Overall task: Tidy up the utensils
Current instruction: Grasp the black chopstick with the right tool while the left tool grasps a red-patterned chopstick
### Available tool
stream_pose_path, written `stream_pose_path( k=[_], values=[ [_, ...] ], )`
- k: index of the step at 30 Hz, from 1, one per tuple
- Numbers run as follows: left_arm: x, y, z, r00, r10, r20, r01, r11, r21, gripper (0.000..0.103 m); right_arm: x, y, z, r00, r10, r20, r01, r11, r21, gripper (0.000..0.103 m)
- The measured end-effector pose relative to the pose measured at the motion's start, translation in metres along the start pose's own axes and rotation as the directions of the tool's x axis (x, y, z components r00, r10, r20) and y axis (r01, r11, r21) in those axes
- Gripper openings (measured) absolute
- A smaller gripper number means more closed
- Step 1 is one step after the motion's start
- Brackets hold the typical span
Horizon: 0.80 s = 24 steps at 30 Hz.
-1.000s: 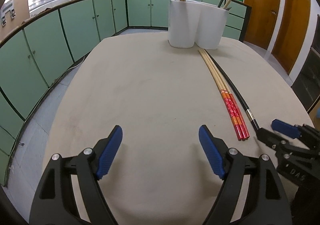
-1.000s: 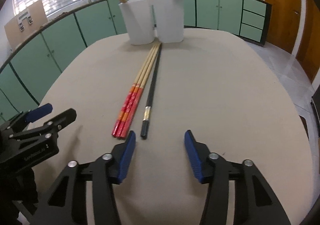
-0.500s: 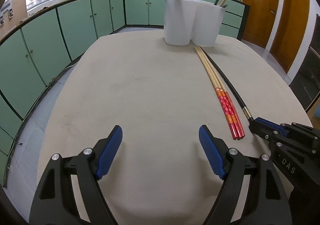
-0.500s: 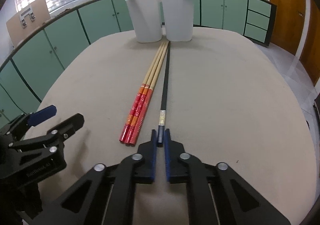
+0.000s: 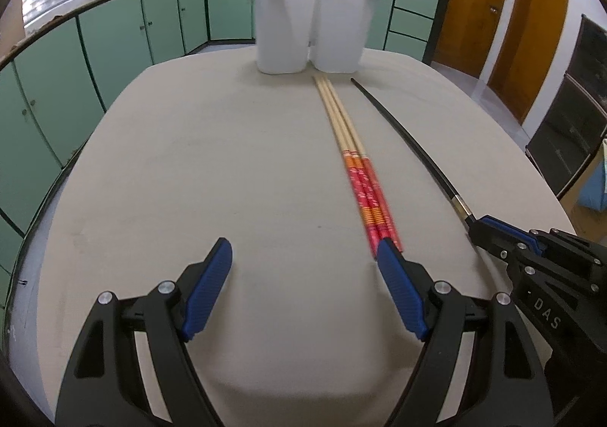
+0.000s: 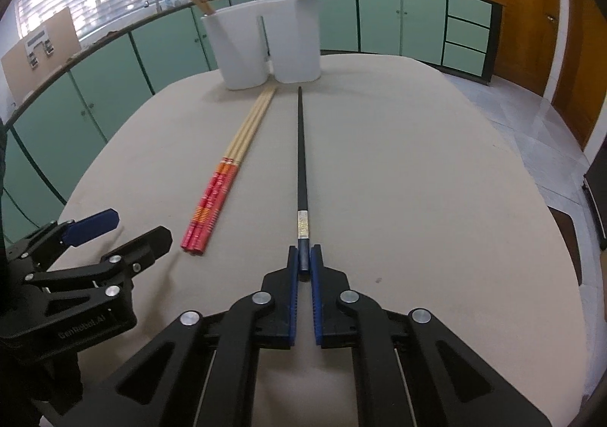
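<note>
Your right tool (image 6: 304, 261) is clamped on the near end of the black chopstick (image 6: 301, 157), which runs up the middle of the right wrist frame toward the white two-part holder (image 6: 261, 47) at the far end of the beige worktop (image 6: 398, 180). The red-handled chopsticks (image 6: 224, 176) lie together just left of it, apart from the black one, their pale tips at the holder's base. Your left tool (image 5: 303, 264), jaws apart and holding nothing, hangs over the worktop at lower centre of the left wrist frame, its right pad beside the red handles' near ends. More chopsticks stand in both holder compartments.
</note>
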State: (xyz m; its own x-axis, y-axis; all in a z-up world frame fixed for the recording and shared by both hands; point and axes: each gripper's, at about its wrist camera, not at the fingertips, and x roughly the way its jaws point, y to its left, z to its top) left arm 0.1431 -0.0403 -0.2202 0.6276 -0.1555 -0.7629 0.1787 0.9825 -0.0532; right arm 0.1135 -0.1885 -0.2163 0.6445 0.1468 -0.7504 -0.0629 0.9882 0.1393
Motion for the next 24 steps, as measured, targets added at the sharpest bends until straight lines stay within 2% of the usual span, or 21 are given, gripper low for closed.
stream_pose_path(
  k=[11,18,24],
  values=[
    [0.0087,-0.0071,0.0017,0.999,0.02,-0.034,-0.02,1.0,0.011,0.077,0.0019,-0.0039,0.0012,1.0,0.013,-0.002,-0.013,1.0,0.009,0.006],
    [0.0035,-0.0024,-0.0007,0.998,0.059,-0.031,-0.059,0.998,0.003,0.075,0.0033,-0.0041,0.0011,1.0,0.02,-0.005,-0.02,1.0,0.008,0.006],
    [0.0079,-0.0083,0.0027,0.999,0.03,-0.034,-0.029,0.999,0.017,0.06,0.0044,-0.0065,0.0009,0.999,0.037,-0.009,-0.036,0.999,0.019,0.007]
  ],
)
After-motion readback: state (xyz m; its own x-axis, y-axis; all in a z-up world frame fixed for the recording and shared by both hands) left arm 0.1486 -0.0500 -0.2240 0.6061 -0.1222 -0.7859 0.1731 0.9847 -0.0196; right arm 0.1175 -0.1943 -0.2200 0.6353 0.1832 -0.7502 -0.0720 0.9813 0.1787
